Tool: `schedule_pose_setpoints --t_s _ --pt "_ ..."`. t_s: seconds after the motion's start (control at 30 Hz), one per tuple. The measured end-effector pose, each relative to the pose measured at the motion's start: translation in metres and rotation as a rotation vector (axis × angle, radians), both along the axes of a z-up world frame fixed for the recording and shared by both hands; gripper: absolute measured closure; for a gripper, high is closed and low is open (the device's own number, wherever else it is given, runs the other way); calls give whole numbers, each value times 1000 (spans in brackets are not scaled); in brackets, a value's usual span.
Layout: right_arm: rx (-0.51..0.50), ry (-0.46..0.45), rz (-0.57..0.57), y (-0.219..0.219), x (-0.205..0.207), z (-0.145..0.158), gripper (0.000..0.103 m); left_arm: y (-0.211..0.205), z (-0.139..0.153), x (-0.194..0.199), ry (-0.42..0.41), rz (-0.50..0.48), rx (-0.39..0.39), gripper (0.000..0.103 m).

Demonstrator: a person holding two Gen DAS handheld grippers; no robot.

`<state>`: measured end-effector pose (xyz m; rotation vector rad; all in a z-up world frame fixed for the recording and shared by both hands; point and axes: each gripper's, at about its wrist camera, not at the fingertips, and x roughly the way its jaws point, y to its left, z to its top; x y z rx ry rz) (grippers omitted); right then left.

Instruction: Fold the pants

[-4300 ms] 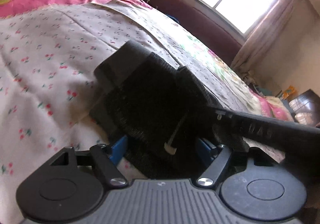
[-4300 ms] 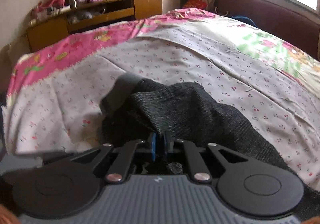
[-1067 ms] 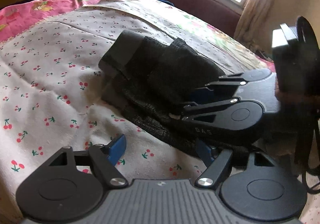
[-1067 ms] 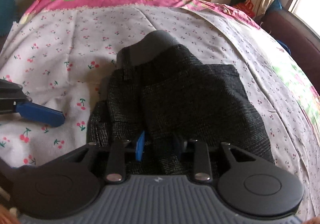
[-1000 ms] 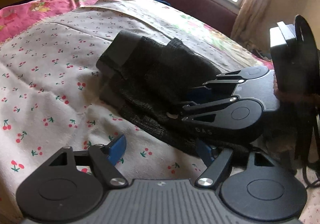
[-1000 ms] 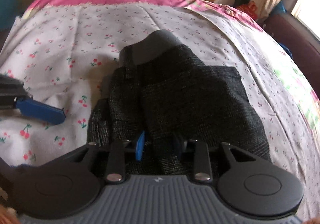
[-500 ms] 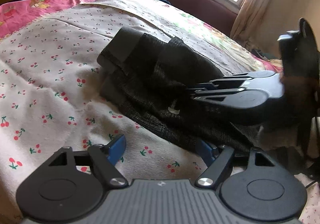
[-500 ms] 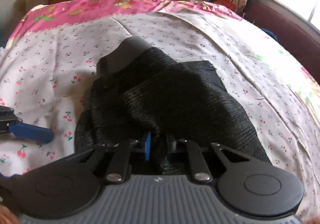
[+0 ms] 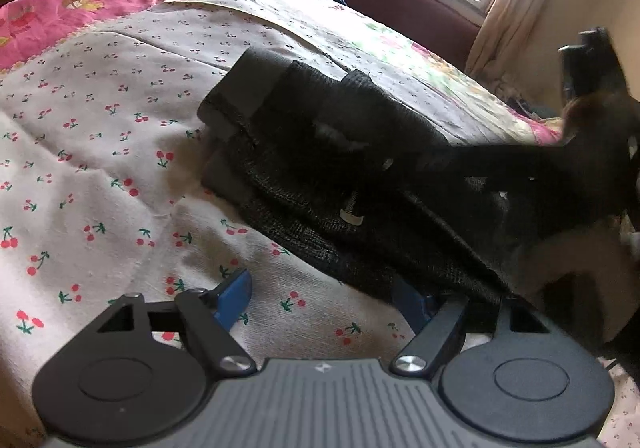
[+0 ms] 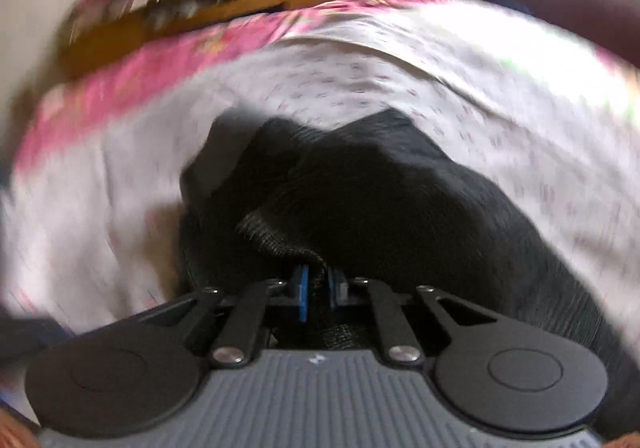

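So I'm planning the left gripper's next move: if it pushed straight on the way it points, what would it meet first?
Probably the cherry-print bedsheet just ahead of the open left gripper, then the near edge of the dark pants; depth is unclear.

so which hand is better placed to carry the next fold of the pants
Right, probably. The right claw is closing with a bunched edge of the dark pants pinched between its blue pads. The left claw stands wide open over the cherry-print bedsheet, gripping nothing, beside the pants' near edge.
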<state>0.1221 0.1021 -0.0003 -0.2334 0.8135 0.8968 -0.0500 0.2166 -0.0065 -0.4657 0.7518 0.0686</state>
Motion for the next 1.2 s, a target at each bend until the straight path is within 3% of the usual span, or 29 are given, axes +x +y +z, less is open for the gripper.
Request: schedule_pose_setpoints --t_s 0.17,0.33,0.47,0.57,0.73,0.83,0.9,0.97,1.03,1.1,1.13,1.2 --pt "162 138 -67 -28 11 19 94 4 6 -3 -68 -24 -48 14" --pt "216 175 -79 -41 13 29 94 6 18 23 -175 -66 -43 14" --pt "217 163 -38 -40 8 35 94 16 22 58 -213 -130 -142 14" --pt "261 191 -37 -44 14 41 93 22 22 59 -242 -142 -177 16" --pt "291 264 -15 -33 18 37 93 20 37 40 -302 -169 -29 16" --pt "328 284 40 -25 7 42 93 26 44 23 -355 -160 -33 15" --pt "333 294 97 -14 -5 43 93 29 43 16 -352 -156 -39 14" --pt "297 241 147 0 -19 40 92 29 37 11 -330 -135 -5 11" --pt "237 283 135 12 -15 19 92 29 20 17 -247 -122 13 11" --pt "160 334 115 23 -6 -10 86 35 -3 28 -134 -94 -9 13" --pt "136 334 97 25 -4 -21 88 38 -9 30 -97 -70 -30 14" --pt "173 347 82 18 -1 -21 85 47 -8 23 -103 -40 -79 14"
